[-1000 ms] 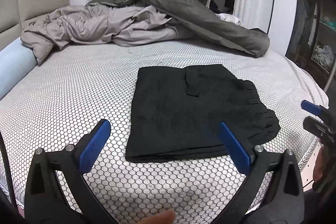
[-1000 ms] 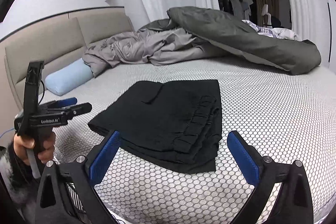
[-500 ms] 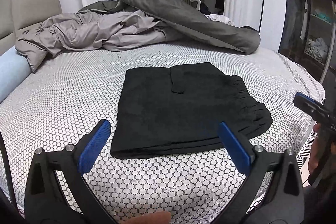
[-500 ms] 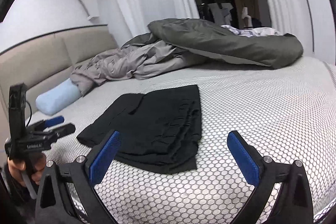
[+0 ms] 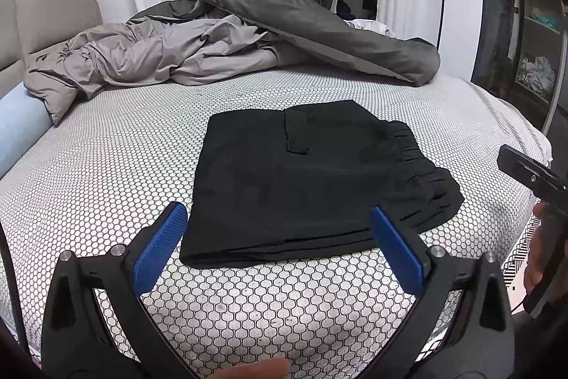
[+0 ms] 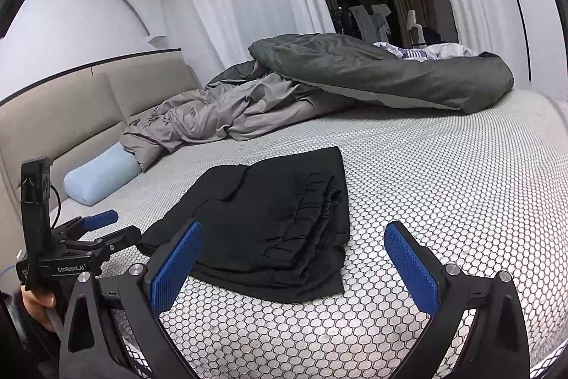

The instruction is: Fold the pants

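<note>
Black pants (image 5: 305, 180) folded into a flat rectangle on the bed (image 5: 106, 173), lying just ahead of the left tool (image 5: 277, 247), between its blue pads and slightly beyond them. Long axis crosswise to the left tool, gathered waistband (image 5: 422, 176) pointing to its right, folded edge nearest it. Seen from the right tool (image 6: 293, 265): pants (image 6: 269, 219) ahead and a little left, waistband end facing that tool, length running away from it. Left tool released, jaws wide, nothing between them; right tool likewise released and empty. Both clear of the cloth. Rumpled duvet (image 5: 248, 38) far beyond the pants, blue bolster (image 6: 103, 178) off to the left. Compared with a second ago: pants unmoved and same shape, left tool drawn nearer so the fold fills more of its view, right tool backed off and tipped upward.
</note>
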